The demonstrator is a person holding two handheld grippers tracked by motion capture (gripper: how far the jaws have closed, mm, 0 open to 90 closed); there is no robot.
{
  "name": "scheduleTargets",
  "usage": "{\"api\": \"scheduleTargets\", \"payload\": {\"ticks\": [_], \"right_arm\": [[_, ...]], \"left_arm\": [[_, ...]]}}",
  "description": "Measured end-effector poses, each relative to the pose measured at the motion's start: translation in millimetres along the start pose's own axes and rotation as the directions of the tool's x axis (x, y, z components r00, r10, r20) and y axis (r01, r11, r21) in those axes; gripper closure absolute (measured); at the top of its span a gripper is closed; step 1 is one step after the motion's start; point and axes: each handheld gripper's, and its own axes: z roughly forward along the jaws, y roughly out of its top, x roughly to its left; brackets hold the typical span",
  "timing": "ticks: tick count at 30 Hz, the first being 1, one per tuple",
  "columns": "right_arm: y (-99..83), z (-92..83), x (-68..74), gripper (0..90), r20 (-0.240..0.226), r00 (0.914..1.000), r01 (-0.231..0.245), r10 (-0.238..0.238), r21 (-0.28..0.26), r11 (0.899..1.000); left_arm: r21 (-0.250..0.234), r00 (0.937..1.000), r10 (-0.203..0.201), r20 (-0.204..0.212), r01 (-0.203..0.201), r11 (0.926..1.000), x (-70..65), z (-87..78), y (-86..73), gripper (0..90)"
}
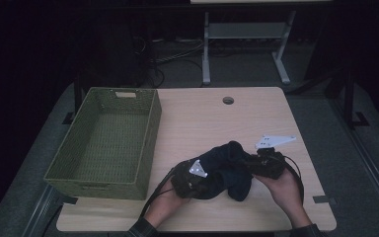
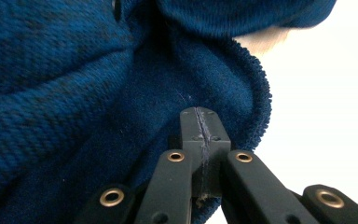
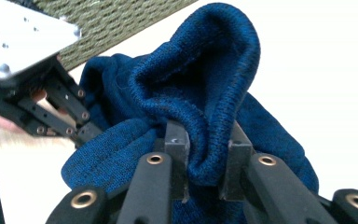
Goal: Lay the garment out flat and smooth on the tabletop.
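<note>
Blue knit garment, just right of green woven basket, is pinched by left claw & right claw, prob. for folding before binning.

a green woven basket sits on the wooden table.

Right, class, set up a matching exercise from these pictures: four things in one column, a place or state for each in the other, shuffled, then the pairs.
1. blue cloth
2. green basket
3. left gripper
4. round hole

A. far side of the tabletop
B. jaws tight together on a thin fold
C. bunched between both grippers
D. standing empty at the table's left

Pairs: 1-C, 2-D, 3-B, 4-A
</note>
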Motion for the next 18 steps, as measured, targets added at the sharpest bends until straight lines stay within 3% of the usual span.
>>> {"api": "scheduleTargets", "payload": {"ticks": [11, 18], "right_arm": [[40.8, 5.5, -12.1, 77.0, 0.050, 0.9983, 0.028, -0.029, 0.022, 0.999], [65.7, 19.9, -28.5, 76.6, 0.078, 0.9965, 0.029, -0.031, 0.027, 0.999]], "left_arm": [[0.000, 1.0000, 0.003, 0.007, -0.003, 1.0000, 1.1, 0.0, 0.1, 90.0], [0.005, 0.9999, 0.006, 0.013, -0.006, 1.0000, 2.5, -0.5, -0.1, 90.0]]}}
